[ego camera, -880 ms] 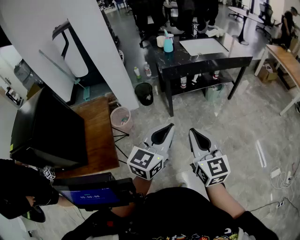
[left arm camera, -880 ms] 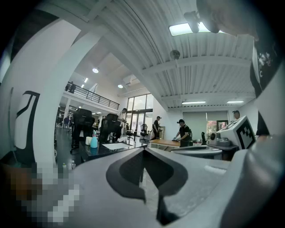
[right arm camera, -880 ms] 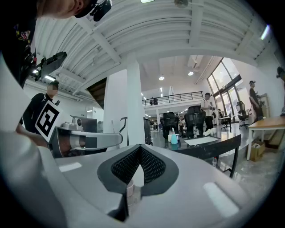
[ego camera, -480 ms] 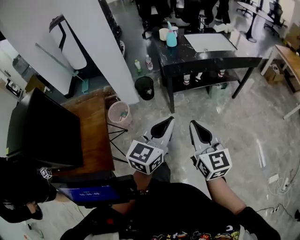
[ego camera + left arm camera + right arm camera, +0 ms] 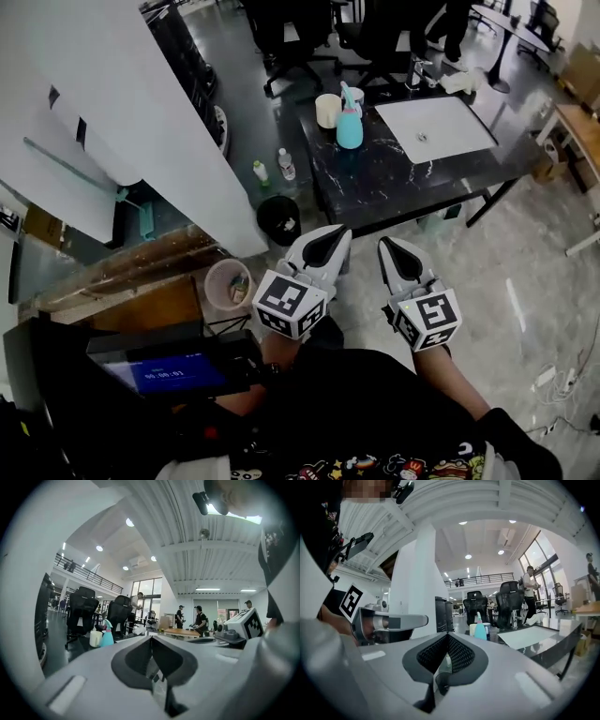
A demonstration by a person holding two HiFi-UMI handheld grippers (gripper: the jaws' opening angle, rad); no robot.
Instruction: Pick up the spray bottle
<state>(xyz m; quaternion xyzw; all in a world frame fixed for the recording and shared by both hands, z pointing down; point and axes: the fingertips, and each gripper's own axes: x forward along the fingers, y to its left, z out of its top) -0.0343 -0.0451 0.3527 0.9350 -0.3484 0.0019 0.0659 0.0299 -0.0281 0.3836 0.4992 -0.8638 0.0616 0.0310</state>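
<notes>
approach: open floor (image 5: 530,253) before table (image 5: 375,183) | obstacles: cup (image 5: 327,110) just beside spray bottle (image 5: 350,128); pillar (image 5: 159,141) left

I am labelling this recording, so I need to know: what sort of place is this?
Probably an open-plan office or shared workspace: black office chairs stand behind a dark marble-look table that bears a spray bottle, and a wooden desk stands farther right.

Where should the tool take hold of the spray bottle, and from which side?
Grip the spray bottle at its narrow neck, just below the trigger head: the upright body widens downward, so the neck probably fits the jaws. Come from the near right side with the right tool; cups crowd its left and back.
</notes>
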